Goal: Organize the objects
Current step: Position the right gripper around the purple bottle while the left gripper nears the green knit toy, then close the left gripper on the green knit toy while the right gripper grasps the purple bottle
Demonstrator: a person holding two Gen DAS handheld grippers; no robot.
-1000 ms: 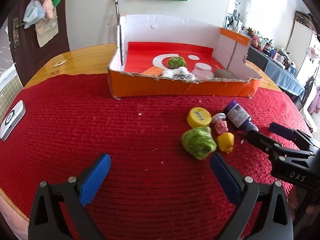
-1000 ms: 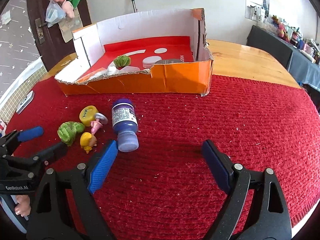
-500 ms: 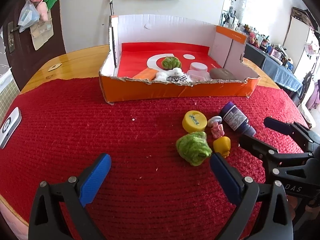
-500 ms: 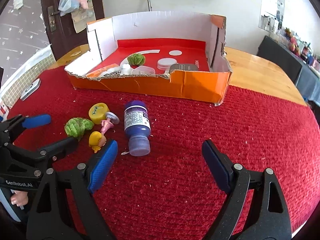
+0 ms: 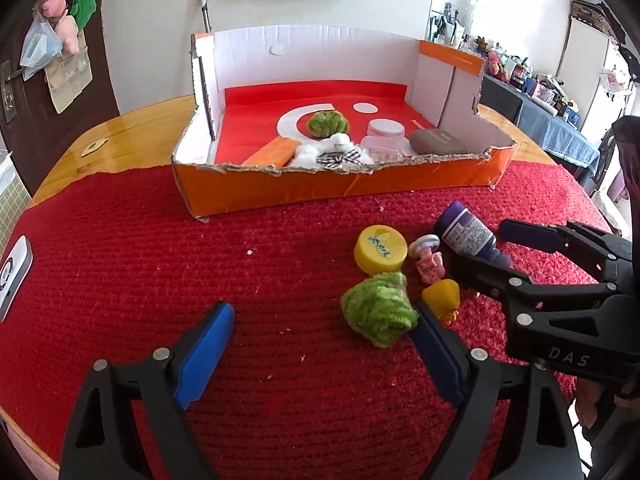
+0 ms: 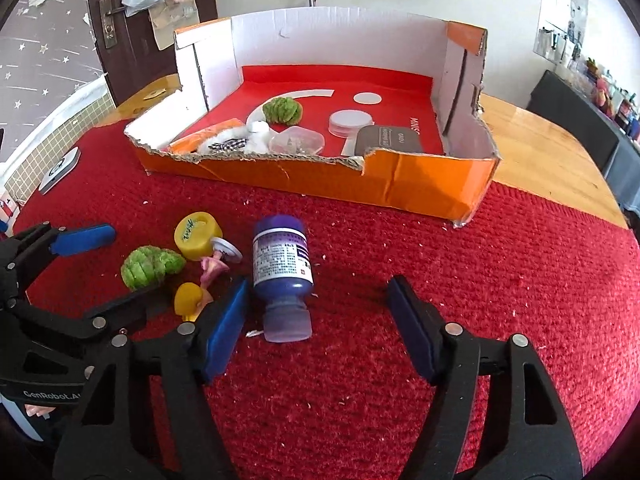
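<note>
Your left gripper and right gripper are narrowing, gripping nothing; the purple bottle is lying between the right jaws. Far behind, the orange box is holding a green ball, jar, grey case.

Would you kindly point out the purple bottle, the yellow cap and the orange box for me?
purple bottle (image 6: pixel 283 258), right wrist view, on its white label.
yellow cap (image 5: pixel 380 247), left wrist view, on its flat top.
orange box (image 6: pixel 420 184), right wrist view, on its orange front wall.
</note>
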